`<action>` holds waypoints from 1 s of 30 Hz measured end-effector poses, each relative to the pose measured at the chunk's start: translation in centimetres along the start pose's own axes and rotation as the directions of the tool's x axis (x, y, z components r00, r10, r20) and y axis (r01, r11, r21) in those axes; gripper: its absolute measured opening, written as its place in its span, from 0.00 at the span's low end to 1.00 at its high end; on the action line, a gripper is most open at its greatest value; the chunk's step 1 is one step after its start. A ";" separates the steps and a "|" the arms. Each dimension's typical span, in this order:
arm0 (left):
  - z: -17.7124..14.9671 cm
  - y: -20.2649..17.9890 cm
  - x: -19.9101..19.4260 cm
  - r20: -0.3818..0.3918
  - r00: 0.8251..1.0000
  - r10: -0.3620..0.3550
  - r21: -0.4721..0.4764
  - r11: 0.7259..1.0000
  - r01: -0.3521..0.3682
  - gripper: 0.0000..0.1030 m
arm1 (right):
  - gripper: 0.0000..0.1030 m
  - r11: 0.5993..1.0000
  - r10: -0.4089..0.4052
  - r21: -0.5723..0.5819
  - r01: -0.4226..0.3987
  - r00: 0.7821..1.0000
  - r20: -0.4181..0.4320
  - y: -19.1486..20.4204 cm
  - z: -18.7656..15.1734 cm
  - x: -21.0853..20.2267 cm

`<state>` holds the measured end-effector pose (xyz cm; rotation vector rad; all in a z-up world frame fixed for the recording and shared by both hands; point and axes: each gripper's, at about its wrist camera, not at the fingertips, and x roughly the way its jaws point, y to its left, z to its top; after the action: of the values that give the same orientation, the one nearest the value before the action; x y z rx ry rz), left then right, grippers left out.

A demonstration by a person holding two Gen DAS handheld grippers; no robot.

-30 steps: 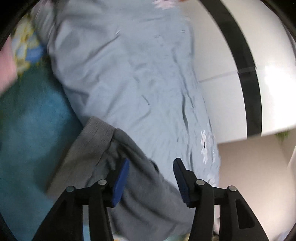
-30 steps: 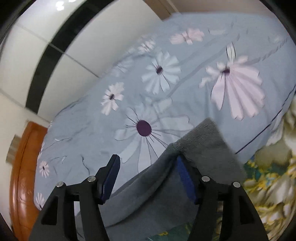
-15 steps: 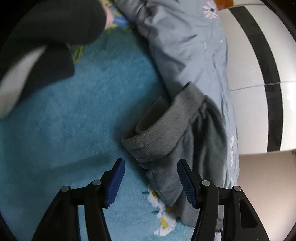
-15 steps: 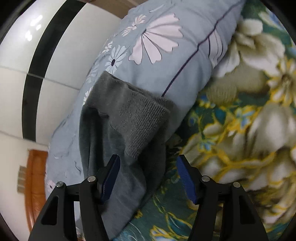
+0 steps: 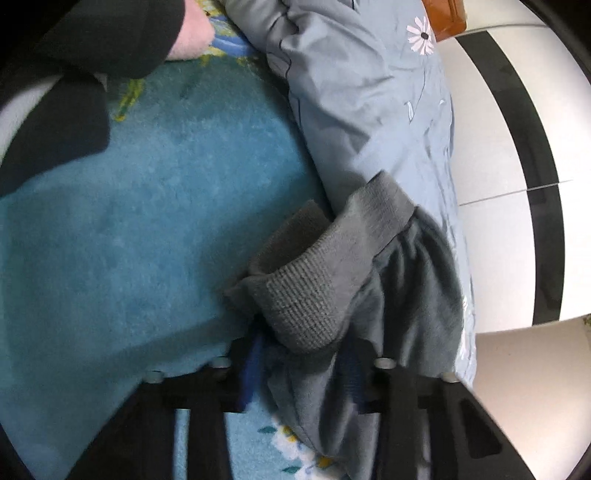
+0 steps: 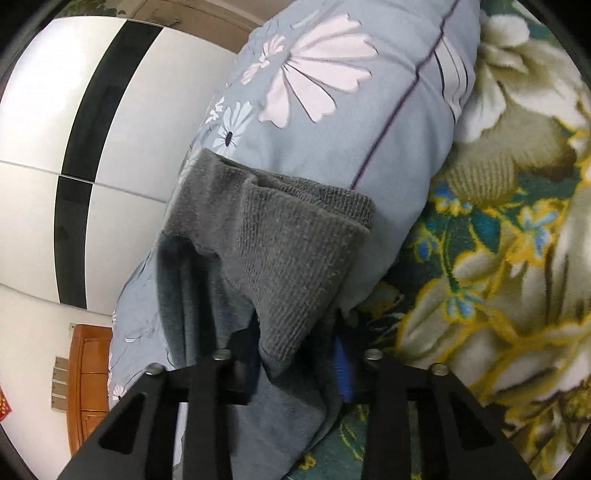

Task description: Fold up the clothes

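A grey garment (image 5: 354, 291) with a ribbed cuff lies bunched against the pale blue flowered duvet (image 5: 373, 110), partly on the teal blanket (image 5: 129, 240). My left gripper (image 5: 299, 373) has its jaws open around the fabric just below the cuff. In the right wrist view the same garment (image 6: 273, 251) leans on the duvet (image 6: 332, 122). My right gripper (image 6: 295, 365) has its open jaws on either side of the ribbed cuff. The fabric hides most of the blue pads in both views.
A person's dark sleeve and hand (image 5: 110, 33) are at the top left of the left wrist view. A flowered green and yellow blanket (image 6: 498, 240) covers the bed on the right. White and black wardrobe doors (image 6: 74, 147) and brown wooden furniture (image 6: 88, 384) stand behind.
Both grippers let go of the garment, which dropped onto the bed by the duvet. They then moved forward, so the fabric now sits between their open jaws.
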<state>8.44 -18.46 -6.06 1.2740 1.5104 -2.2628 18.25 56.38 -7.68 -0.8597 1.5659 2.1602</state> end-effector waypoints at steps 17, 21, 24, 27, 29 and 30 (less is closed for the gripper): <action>3.5 -6.9 -13.5 0.047 0.971 -0.235 0.180 0.958 0.223 0.17 | 0.14 0.971 0.137 -0.198 -0.131 0.990 0.016 4.9 -1.9 -16.1; 1.6 0.3 -12.3 -0.008 0.998 -0.068 0.184 0.981 0.068 0.17 | 0.14 0.991 0.013 -0.132 -0.020 0.998 -0.054 -2.9 -4.1 -16.1; 0.2 6.1 -10.6 -0.056 0.998 0.013 0.085 0.996 -0.008 0.16 | 0.14 0.995 -0.091 -0.036 0.088 0.990 -0.108 -9.0 -5.8 -14.6; -0.6 8.8 -10.2 -0.053 0.998 0.029 0.020 0.999 -0.028 0.16 | 0.15 0.990 -0.124 0.053 0.131 0.984 -0.128 -13.1 -7.0 -13.7; -0.5 8.5 -10.1 -0.056 0.998 0.038 0.041 0.999 -0.036 0.16 | 0.15 0.990 -0.122 0.057 0.130 0.985 -0.121 -13.2 -7.1 -14.0; -0.4 8.1 -9.9 -0.068 0.996 0.051 0.052 0.997 -0.048 0.17 | 0.15 0.990 -0.127 0.049 0.134 0.985 -0.119 -13.0 -7.1 -14.1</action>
<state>19.25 -25.24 -4.75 1.4012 1.4348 -2.2619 38.55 55.18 -9.67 -1.0550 1.5701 1.9972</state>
